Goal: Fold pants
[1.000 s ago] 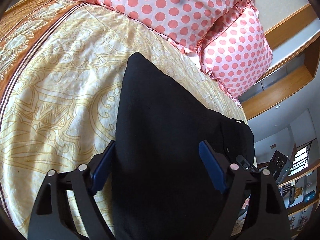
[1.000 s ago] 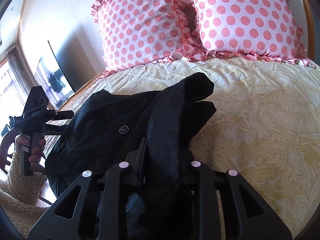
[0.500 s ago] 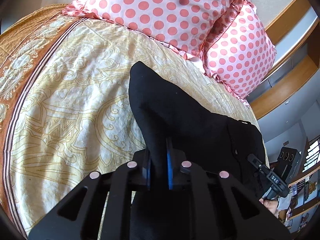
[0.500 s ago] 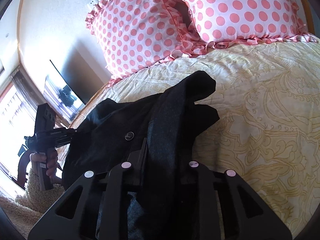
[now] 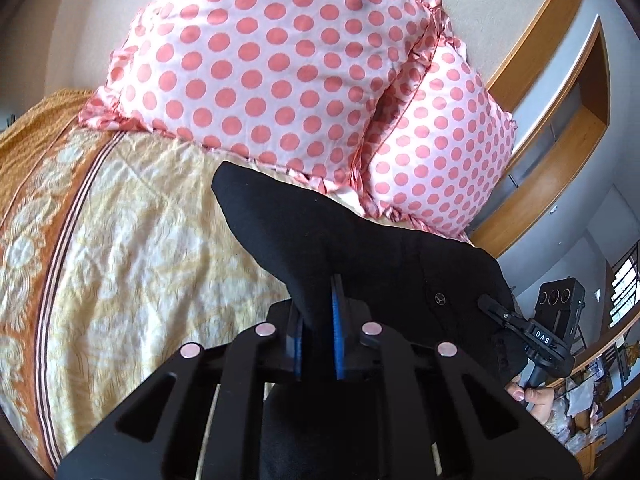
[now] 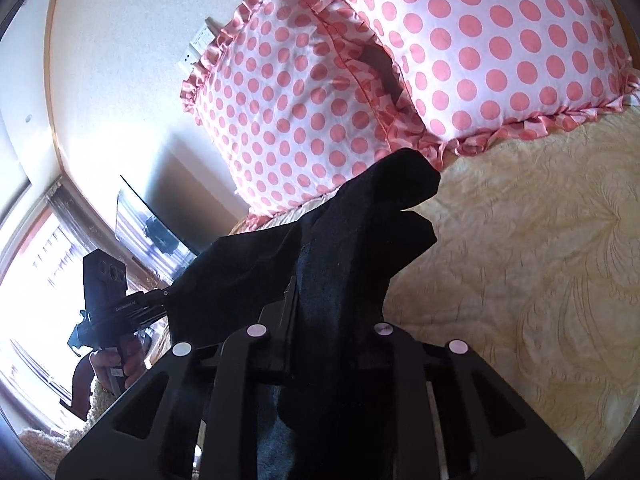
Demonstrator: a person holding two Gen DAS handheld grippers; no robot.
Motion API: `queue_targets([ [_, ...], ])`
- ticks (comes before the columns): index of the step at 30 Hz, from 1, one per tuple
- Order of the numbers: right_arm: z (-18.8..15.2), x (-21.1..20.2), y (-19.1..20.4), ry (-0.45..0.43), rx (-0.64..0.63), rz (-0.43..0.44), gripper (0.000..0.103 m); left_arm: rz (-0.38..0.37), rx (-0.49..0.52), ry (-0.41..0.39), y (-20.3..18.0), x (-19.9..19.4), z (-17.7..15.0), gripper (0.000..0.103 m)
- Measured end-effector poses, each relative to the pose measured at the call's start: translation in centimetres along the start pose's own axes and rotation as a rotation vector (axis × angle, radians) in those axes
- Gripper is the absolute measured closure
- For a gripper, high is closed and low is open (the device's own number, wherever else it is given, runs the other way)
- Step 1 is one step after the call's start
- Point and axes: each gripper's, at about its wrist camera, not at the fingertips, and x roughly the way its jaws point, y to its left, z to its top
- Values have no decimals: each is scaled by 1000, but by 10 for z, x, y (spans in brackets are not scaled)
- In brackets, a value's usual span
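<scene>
Both wrist views close; facing shared pillows [image 5: 280,64].

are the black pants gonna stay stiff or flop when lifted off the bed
Likely floppy: the pants sag between the left gripper and right gripper. Probably light, since the free ends jut out without drooping. The fabric looks matte, so slipping seems unlikely.
</scene>
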Motion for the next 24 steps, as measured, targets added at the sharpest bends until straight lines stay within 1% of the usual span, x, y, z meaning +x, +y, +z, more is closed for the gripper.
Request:
queue_targets([
  [3,20,21,-13,-26,28,-32,84,68,45,-37,-1,28,32,92],
  [4,23,30,-18,-21,35,-61,84,95,50,-30,3,40,37,92],
  [6,21,55,-30,24,33,-164,84,158,24,28,17,72,43,92],
  [7,18,69,-36,61,28,-233,83,178,-1,61,25,84,42,91],
  [8,13,78,-40,83,21,-286,79,200,-28,88,34,95,39,89],
  [10,8,83,-44,97,15,-341,70,215,-55,101,45,104,33,84],
  [11,7,82,-43,97,-1,-359,66,220,-56,95,46,102,32,78],
  [12,7,80,-41,99,-20,-384,64,231,-52,80,46,96,30,76],
  [13,7,76,-38,98,-44,-418,60,256,-43,58,44,88,29,66],
  [14,6,69,-33,87,-73,-454,56,288,-29,25,41,75,28,49],
  [15,5,62,-28,67,-98,-480,55,306,-15,-11,38,63,27,42],
  [16,2,50,-21,29,-124,-511,55,321,6,-62,31,46,24,34],
  [17,1,41,-15,-3,-148,-534,55,326,27,-95,24,33,20,27],
  [18,-4,31,-6,-38,-175,-546,55,320,57,-114,14,19,13,25],
  [19,-8,22,1,-64,-195,-540,54,294,79,-111,5,11,7,25],
  [20,-14,15,10,-83,-214,-517,54,237,101,-96,-6,4,-3,25],
  [21,-19,11,17,-89,-228,-486,54,195,112,-82,-15,0,-13,25],
  [22,-26,9,24,-82,-243,-451,54,159,121,-64,-24,-2,-24,25],
  [23,-34,10,32,-59,-261,-410,54,134,134,-41,-32,-1,-34,25],
  [24,-40,14,36,-34,-269,-386,54,111,146,-11,-39,3,-44,25],
])
